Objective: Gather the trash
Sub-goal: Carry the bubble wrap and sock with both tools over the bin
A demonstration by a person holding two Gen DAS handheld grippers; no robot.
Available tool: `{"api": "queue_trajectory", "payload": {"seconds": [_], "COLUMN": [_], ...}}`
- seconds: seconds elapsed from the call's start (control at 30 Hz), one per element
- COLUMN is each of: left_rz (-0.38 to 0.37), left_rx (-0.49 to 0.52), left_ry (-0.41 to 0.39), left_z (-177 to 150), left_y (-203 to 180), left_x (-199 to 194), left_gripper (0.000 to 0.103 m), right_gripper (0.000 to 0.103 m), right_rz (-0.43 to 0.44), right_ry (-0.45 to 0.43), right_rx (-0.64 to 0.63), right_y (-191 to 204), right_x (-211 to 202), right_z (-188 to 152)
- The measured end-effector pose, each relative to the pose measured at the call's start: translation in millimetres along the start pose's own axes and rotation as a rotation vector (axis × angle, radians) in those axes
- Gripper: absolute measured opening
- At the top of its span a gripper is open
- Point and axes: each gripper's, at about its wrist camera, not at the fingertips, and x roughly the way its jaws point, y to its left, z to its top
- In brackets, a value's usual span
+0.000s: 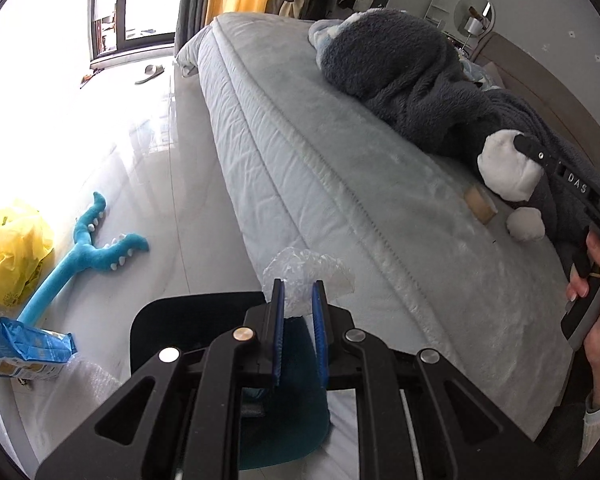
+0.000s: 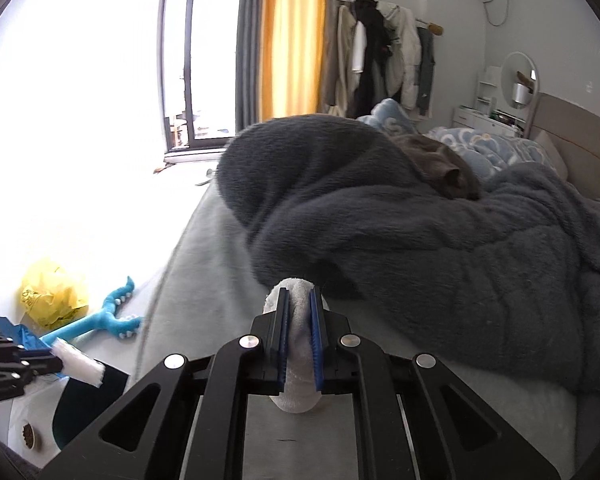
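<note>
The left gripper [image 1: 299, 292] pinches a crumpled clear plastic wrap [image 1: 306, 270] beside the bed [image 1: 340, 184], above a dark bin [image 1: 172, 320]. The right gripper [image 2: 300, 304] clamps a white wad [image 2: 298, 352] on the bed. Only the left view shows a tape roll [image 1: 480, 204]; only the right shows a sleeping cat [image 2: 440, 164].

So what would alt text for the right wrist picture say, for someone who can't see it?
A black two-finger gripper with blue pads is clamped on a white fluffy wad over a pale grey bed. Behind it lies a rumpled dark grey fleece blanket with a grey cat curled on top. A bright window and a yellow curtain fill the background.
</note>
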Motion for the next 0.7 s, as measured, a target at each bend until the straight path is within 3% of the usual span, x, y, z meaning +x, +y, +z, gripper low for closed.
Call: {"api": "queue_trajectory", "payload": {"seconds": [0.4,0.7], "left_rz": [0.013,-0.01], "left_rx": [-0.059,-0.12], "left_ry": [0.167,0.293], "left_z": [-38,-65], "left_y": [44,71], "left_x": [28,47], "left_gripper": [0.015,0.016], "right_gripper": [0.01,0.01], "right_rz": [0.238,0.378], "right_ry": [-0.002,0.081], "right_rx": [-0.074,-0.102], "right_y": [98,159], "right_x": [6,24], "right_z": [1,-14]}}
